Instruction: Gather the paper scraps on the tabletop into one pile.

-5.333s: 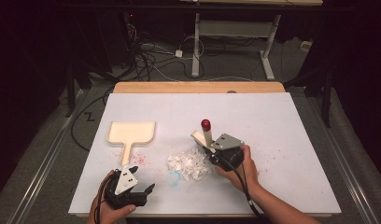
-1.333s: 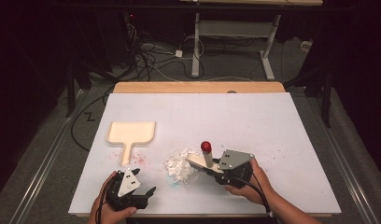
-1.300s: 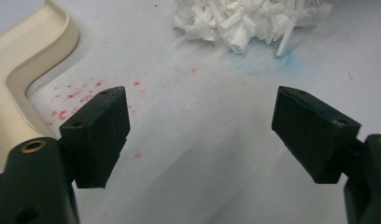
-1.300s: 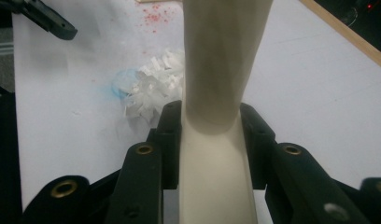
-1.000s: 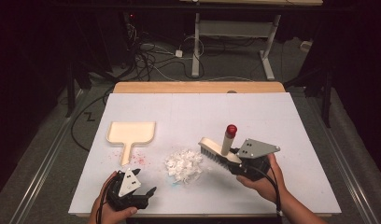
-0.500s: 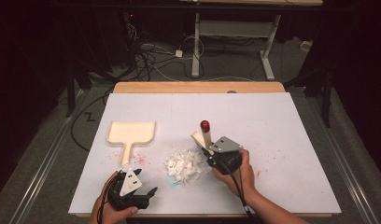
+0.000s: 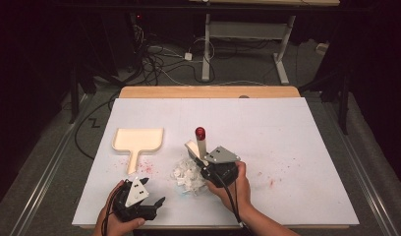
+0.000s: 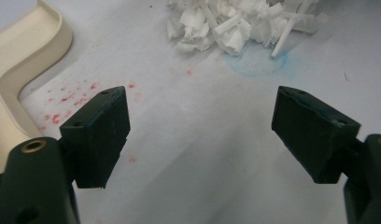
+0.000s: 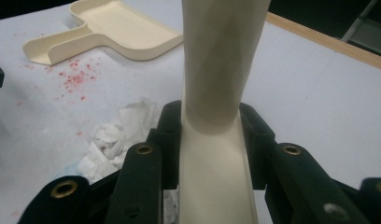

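Observation:
My right gripper (image 7: 208, 169) is shut on the cream handle of a brush (image 7: 202, 143) with a red tip, which stands nearly upright at the right edge of a pile of white paper scraps (image 7: 185, 175). In the right gripper view the handle (image 9: 221, 60) rises between the jaws of the gripper (image 9: 212, 140), with scraps (image 9: 116, 135) to the lower left. A cream dustpan (image 7: 138, 140) lies to the left, handle toward me. My left gripper (image 7: 155, 203) rests open at the front left. Its view shows the gripper (image 8: 202, 135) with bare table between the jaws, the pile (image 8: 240, 23) ahead and the dustpan (image 8: 25, 60) at left.
The white table (image 7: 297, 137) has red specks (image 7: 144, 168) beside the dustpan handle and a faint blue stain (image 8: 256, 63) by the pile. A wooden strip (image 7: 208, 92) runs along the far edge. Cables and a desk frame lie on the floor beyond.
My right gripper has carried the brush leftward and down from the open table at the right to the pile's right edge. The left gripper has stayed put.

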